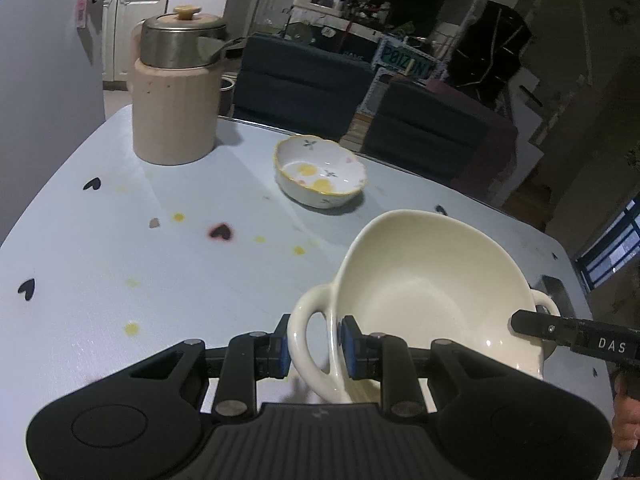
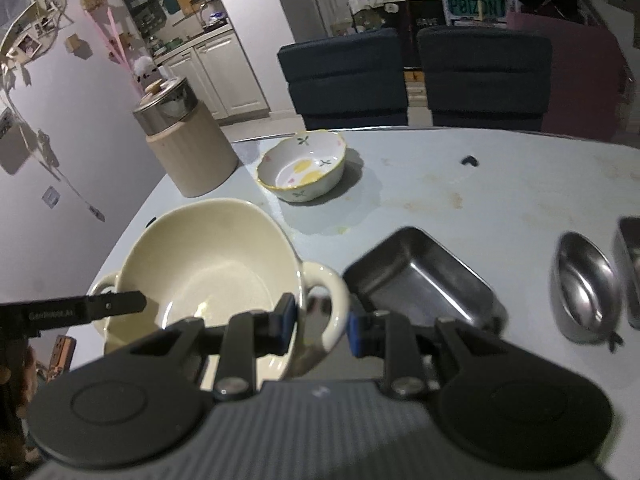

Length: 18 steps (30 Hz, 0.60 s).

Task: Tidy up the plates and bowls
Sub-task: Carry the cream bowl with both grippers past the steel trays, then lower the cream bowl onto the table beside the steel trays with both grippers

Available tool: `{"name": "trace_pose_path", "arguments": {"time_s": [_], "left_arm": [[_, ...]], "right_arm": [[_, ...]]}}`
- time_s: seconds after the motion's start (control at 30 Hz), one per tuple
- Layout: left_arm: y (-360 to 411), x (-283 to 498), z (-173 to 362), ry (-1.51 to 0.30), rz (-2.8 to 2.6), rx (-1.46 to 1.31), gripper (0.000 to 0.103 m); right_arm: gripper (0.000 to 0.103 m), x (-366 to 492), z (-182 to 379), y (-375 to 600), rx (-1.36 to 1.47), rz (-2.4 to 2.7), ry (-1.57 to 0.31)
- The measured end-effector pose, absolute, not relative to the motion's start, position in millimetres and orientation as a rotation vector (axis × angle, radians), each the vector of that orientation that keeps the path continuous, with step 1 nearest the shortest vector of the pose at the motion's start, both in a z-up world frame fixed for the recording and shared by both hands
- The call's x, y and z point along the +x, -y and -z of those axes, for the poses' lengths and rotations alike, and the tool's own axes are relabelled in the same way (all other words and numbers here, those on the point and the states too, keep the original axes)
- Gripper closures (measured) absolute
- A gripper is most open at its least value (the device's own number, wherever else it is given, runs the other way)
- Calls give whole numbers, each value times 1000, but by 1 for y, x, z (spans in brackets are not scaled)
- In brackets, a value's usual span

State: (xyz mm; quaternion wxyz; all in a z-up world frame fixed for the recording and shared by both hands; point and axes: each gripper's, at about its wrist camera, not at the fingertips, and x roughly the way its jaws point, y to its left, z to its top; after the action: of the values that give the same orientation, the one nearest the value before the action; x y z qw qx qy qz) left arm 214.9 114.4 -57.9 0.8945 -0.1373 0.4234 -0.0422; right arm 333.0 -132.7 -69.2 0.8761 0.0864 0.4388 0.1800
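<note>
Canister (image 1: 174,92): beige, ribbed, steel lid with a pale knob; far ahead and to the left of the left gripper, at the table's back edge.
Table (image 1: 100,248): pale blue, scattered with black hearts and yellow spots; seems to lie below the held bowl, which looks tilted and raised.
Floral bowl (image 1: 320,172): small, scalloped yellow rim, lemon print inside; ahead of both grippers, well apart from them, upright on the table.
Left gripper (image 1: 313,346): narrow; blue pads pinch the cream bowl's left loop handle, one pad in the loop, the other against the bowl wall.
Cream bowl (image 1: 432,280): large, two-handled, empty; hangs between the two grippers, just in front of each.
Right gripper (image 2: 322,324): narrow; clamps the opposite loop handle (image 2: 326,300), one pad inside the rim, one outside the loop.
Steel tray (image 2: 416,276): rectangular, empty; just ahead and right of the right gripper, beside the cream bowl.
Steel oval dish (image 2: 584,288): farther right, near a second steel container (image 2: 630,268) cut off by the frame edge.
Chairs (image 2: 412,76): two dark ones behind the table, far ahead.
</note>
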Motion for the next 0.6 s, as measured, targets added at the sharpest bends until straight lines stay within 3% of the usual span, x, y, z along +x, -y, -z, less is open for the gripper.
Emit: {"name": "trace_pose_path", "arguments": {"time_s": [0.6], "left_arm": [[-18, 175, 57, -865, 220, -208, 77]], "right_arm": [[72, 241, 62, 230, 250, -242, -884]]}}
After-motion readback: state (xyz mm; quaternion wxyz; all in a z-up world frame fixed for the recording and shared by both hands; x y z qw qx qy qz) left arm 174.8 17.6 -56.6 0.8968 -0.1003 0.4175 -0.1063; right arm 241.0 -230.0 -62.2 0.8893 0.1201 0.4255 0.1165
